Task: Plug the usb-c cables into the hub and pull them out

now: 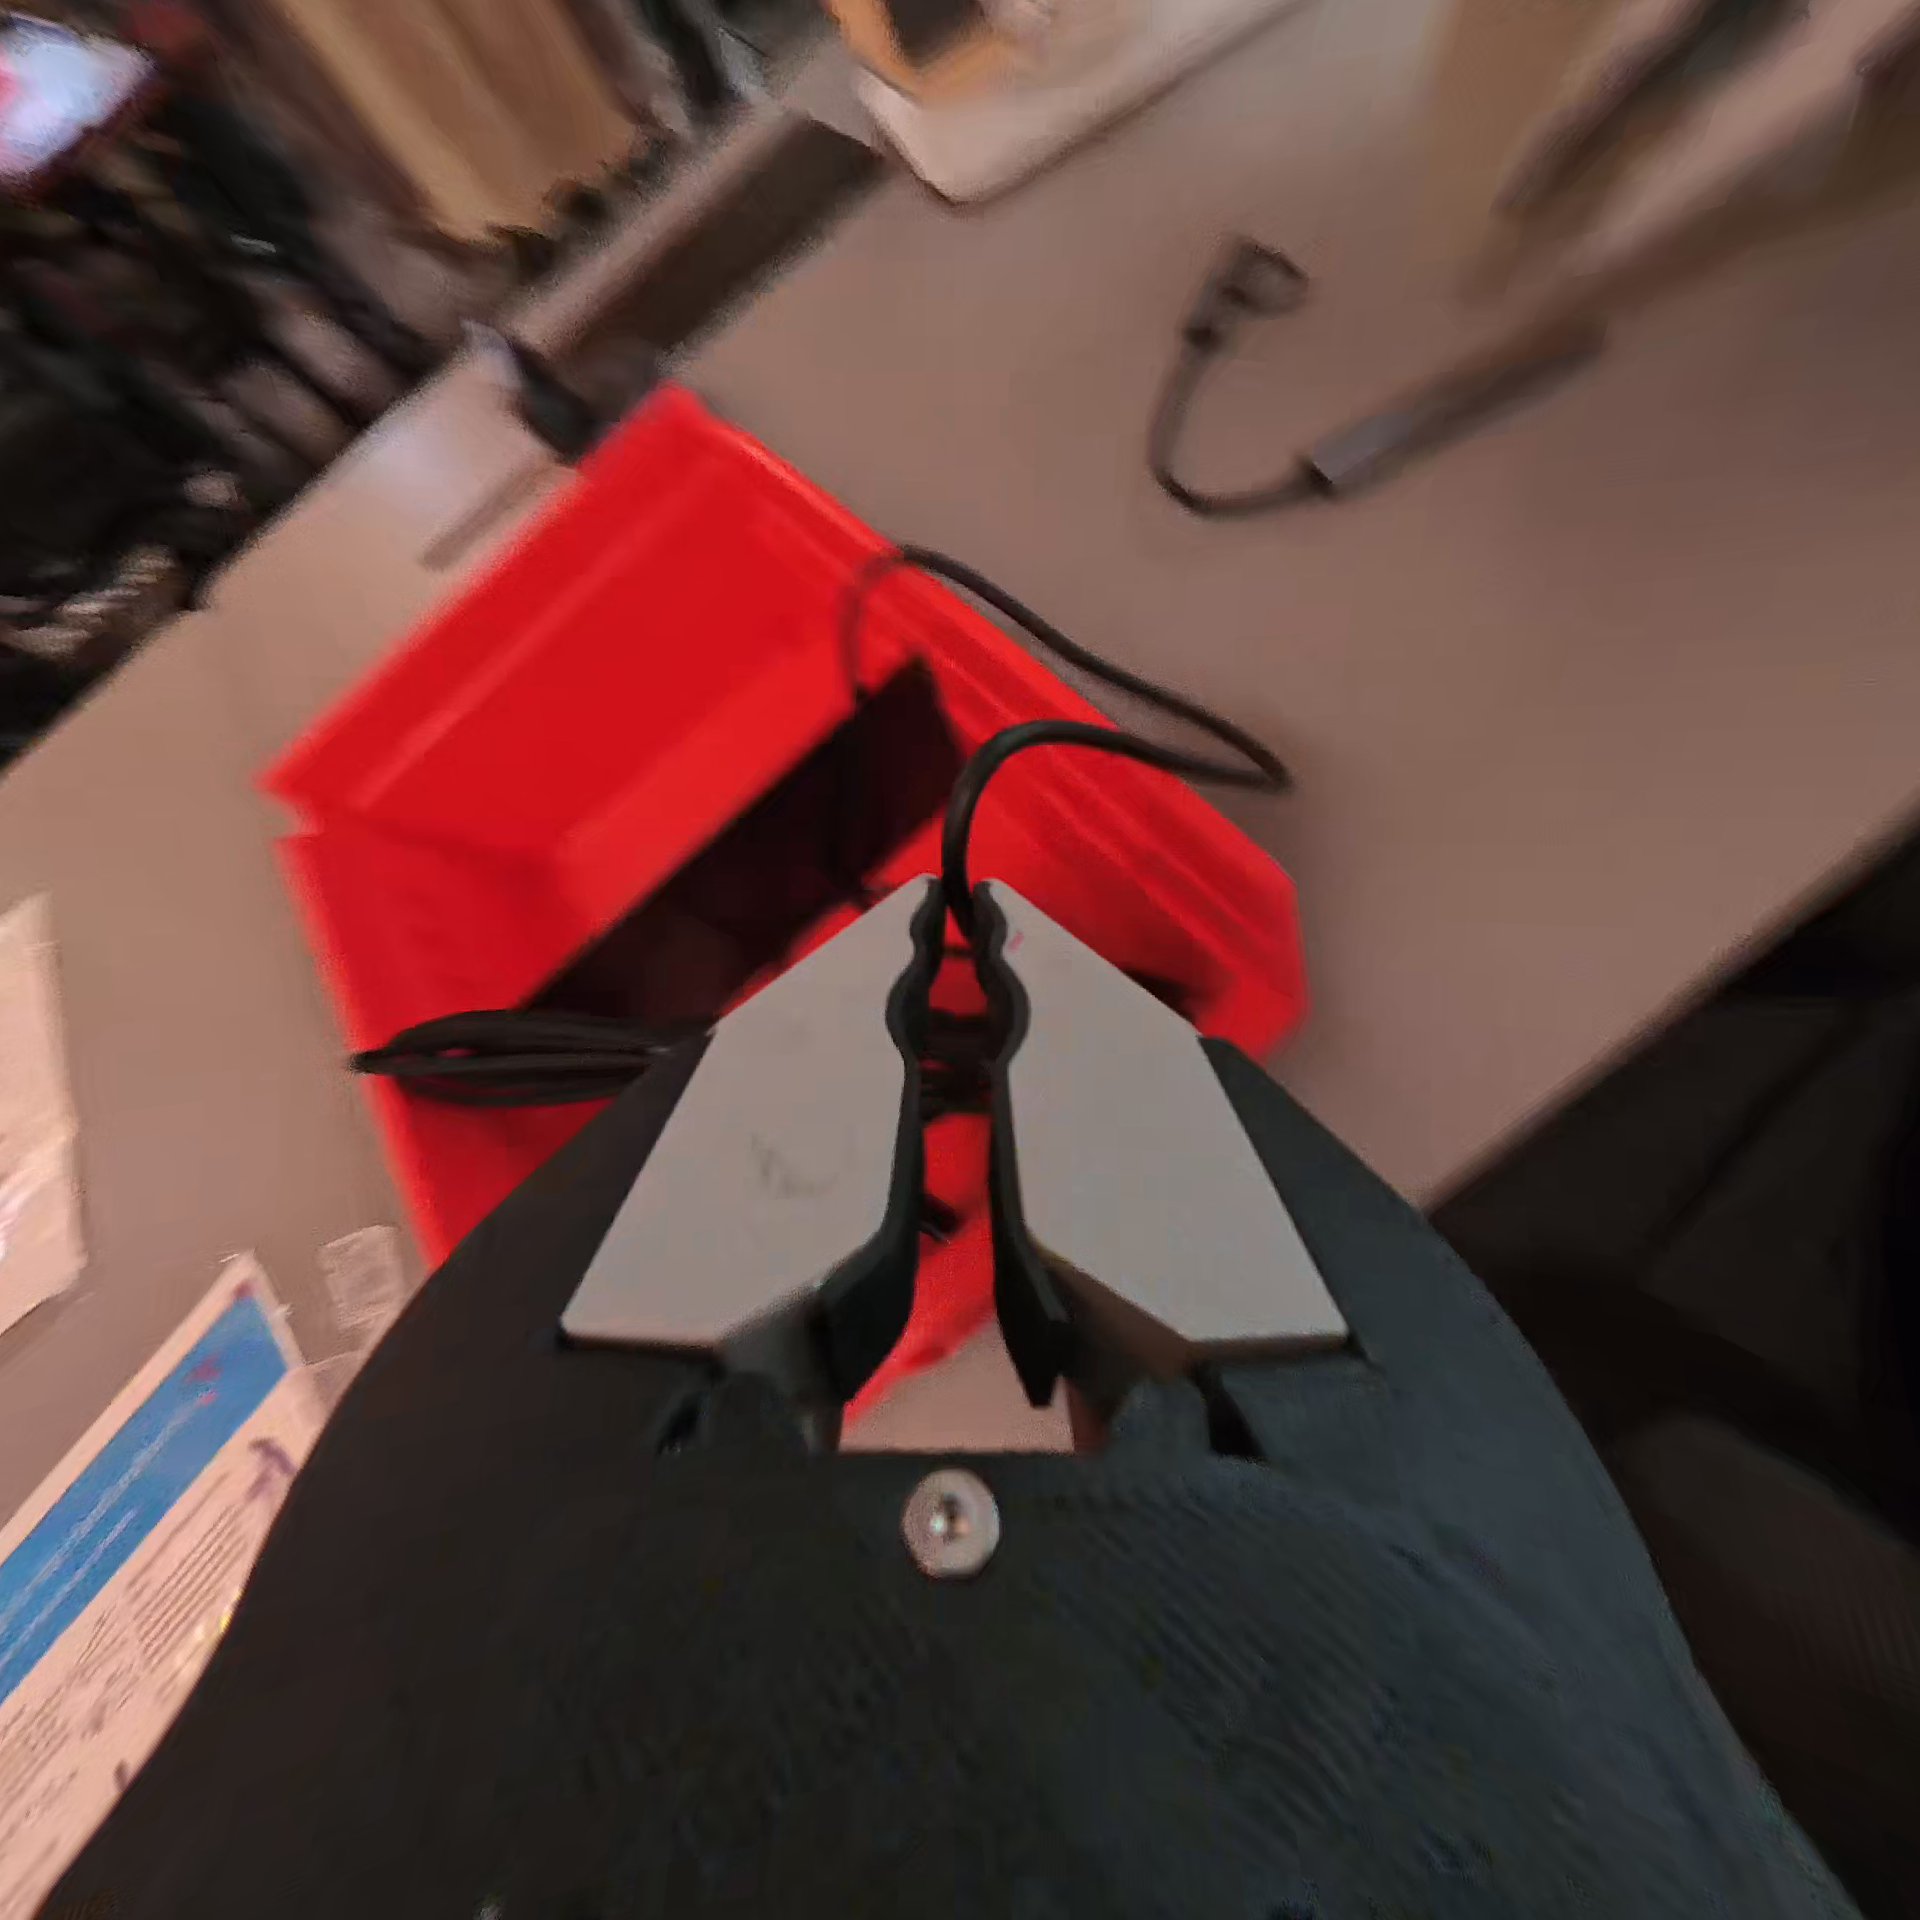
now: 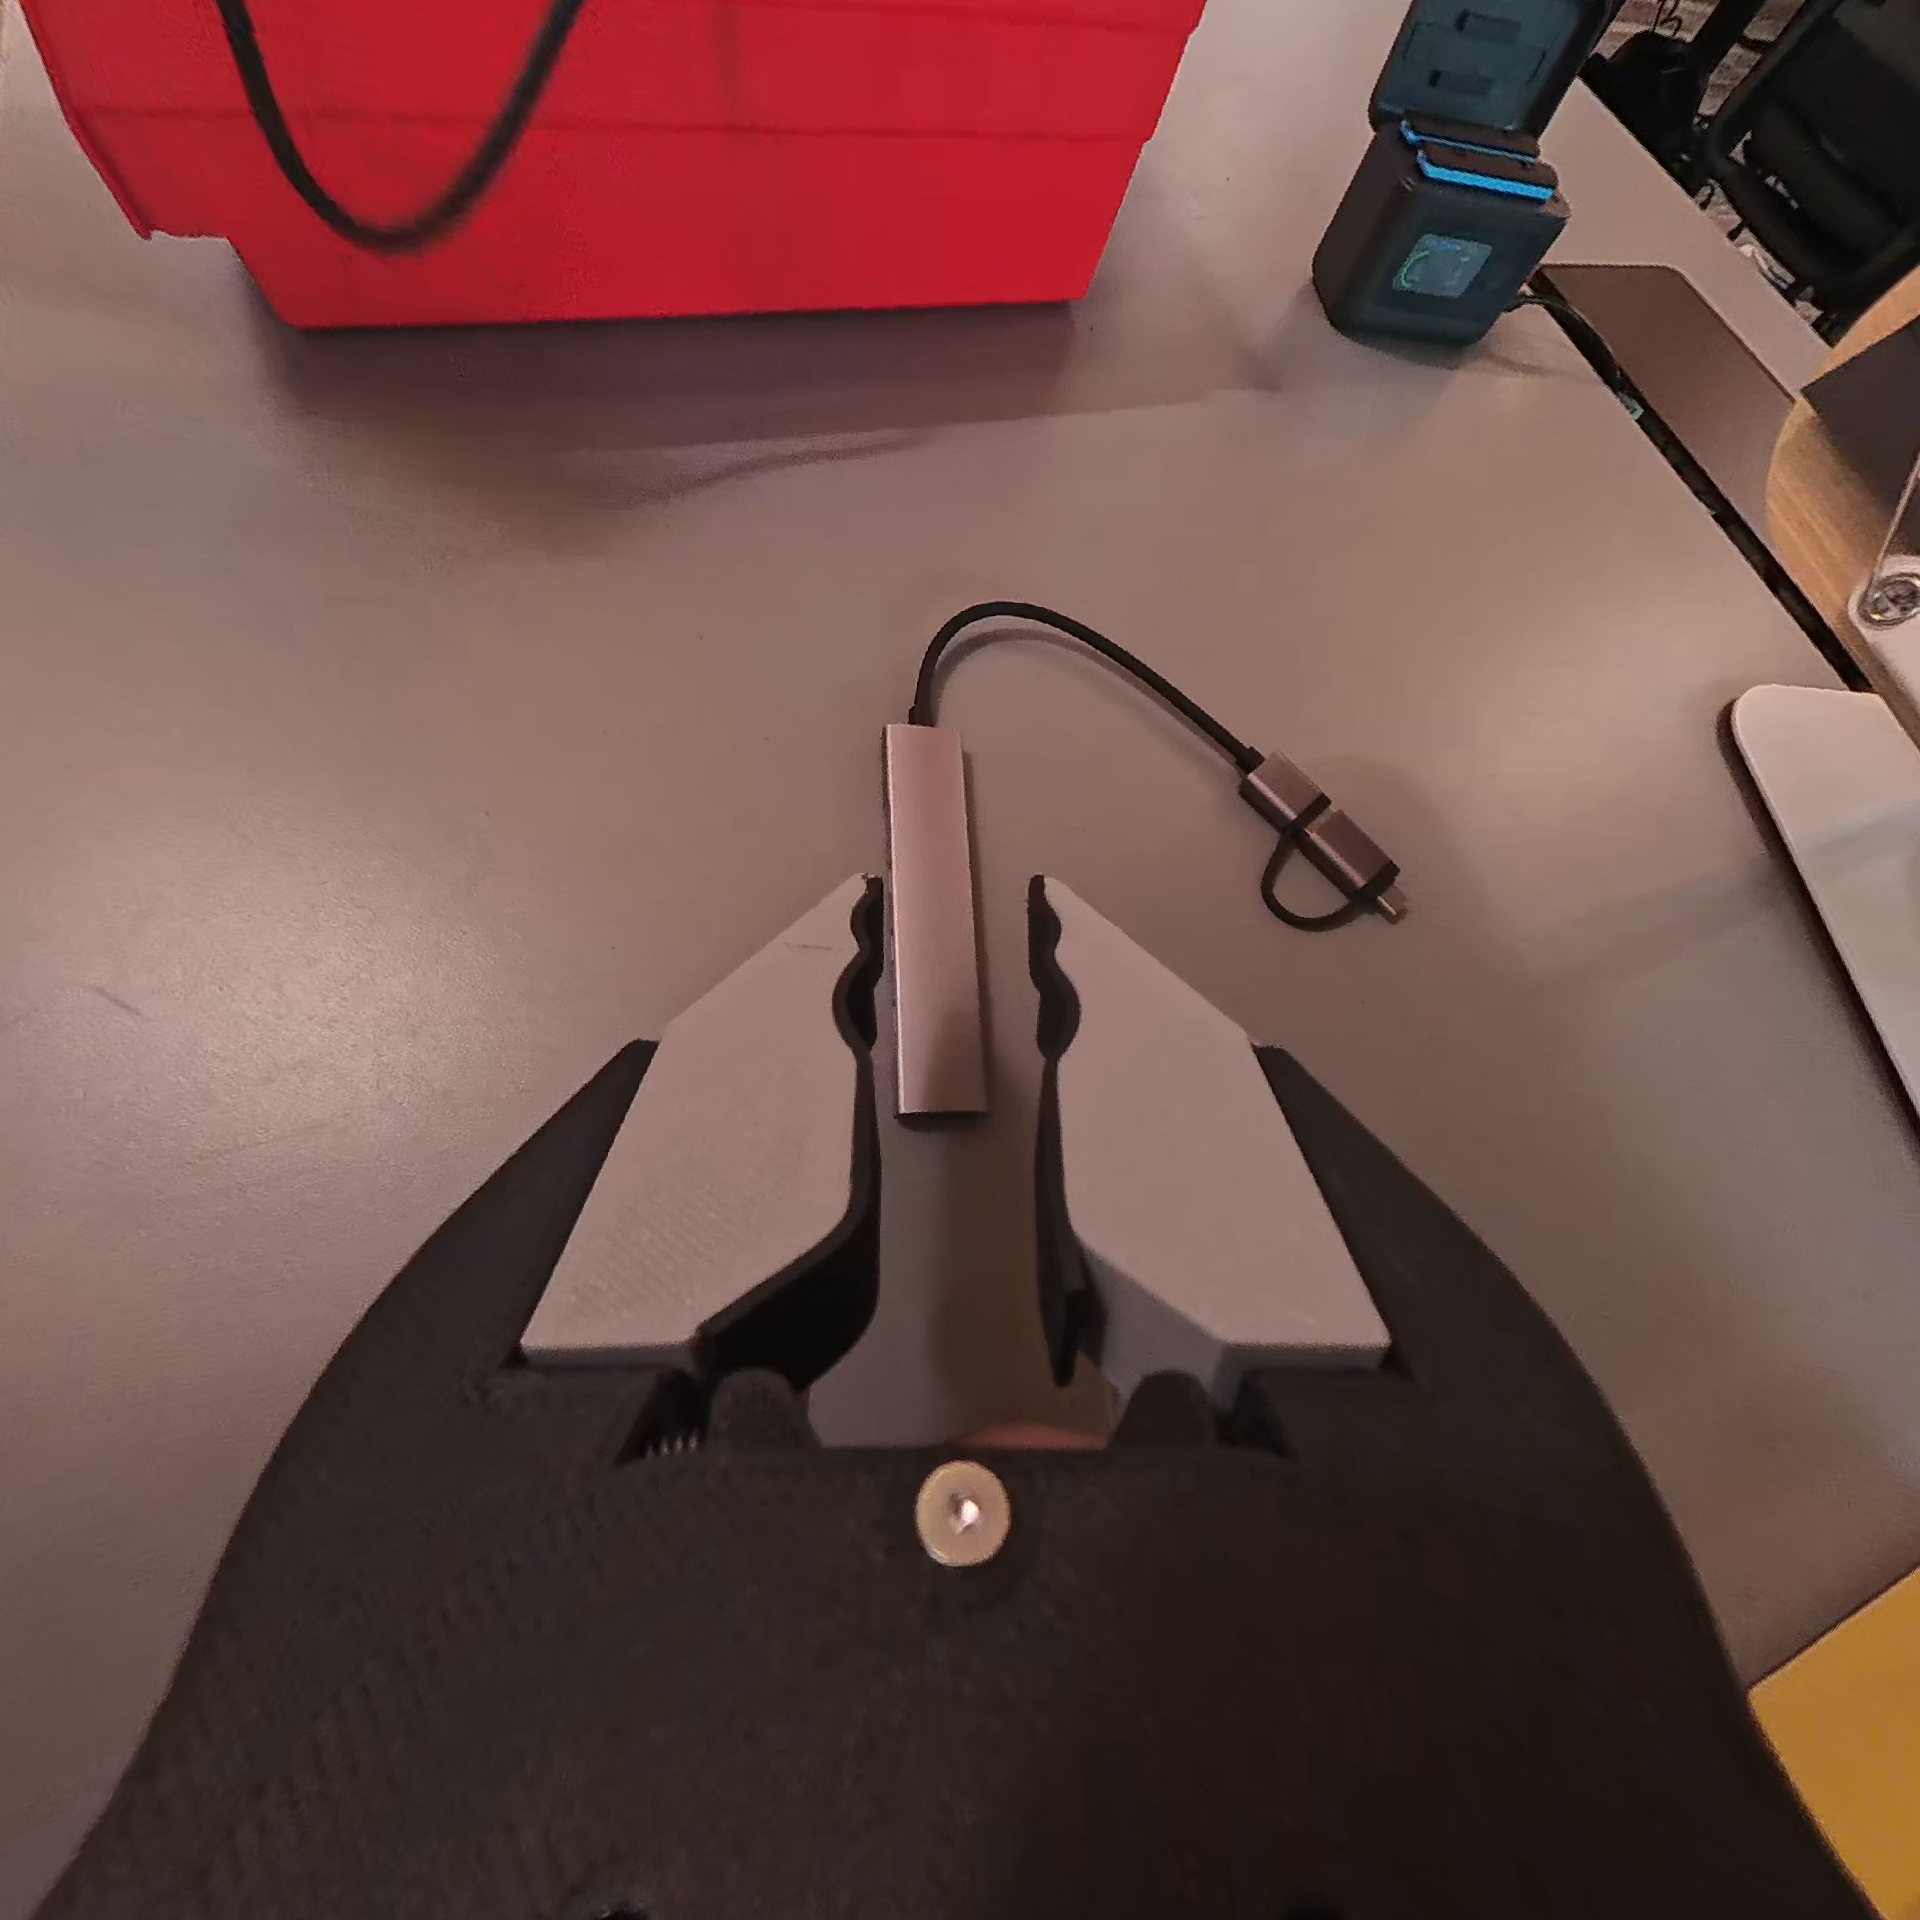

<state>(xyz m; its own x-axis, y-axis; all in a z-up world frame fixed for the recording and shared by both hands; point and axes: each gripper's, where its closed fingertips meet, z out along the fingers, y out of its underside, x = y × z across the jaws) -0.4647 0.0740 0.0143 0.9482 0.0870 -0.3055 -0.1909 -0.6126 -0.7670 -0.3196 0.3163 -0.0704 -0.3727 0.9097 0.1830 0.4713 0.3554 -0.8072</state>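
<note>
Nearest the lens in the left wrist view, the left gripper [image 1: 954,914] pinches a thin black usb-c cable [image 1: 1049,743] between its tips, above the blurred red plastic bin [image 1: 623,748] at frame centre. Lower centre of the right wrist view, the right gripper [image 2: 954,894] stands spread around the slim grey metal hub [image 2: 935,935], flat on the grey table [image 2: 416,727]; its short black lead [image 2: 1091,649] curls toward the right, and the left finger [image 2: 769,1039] sits just beside it.
</note>
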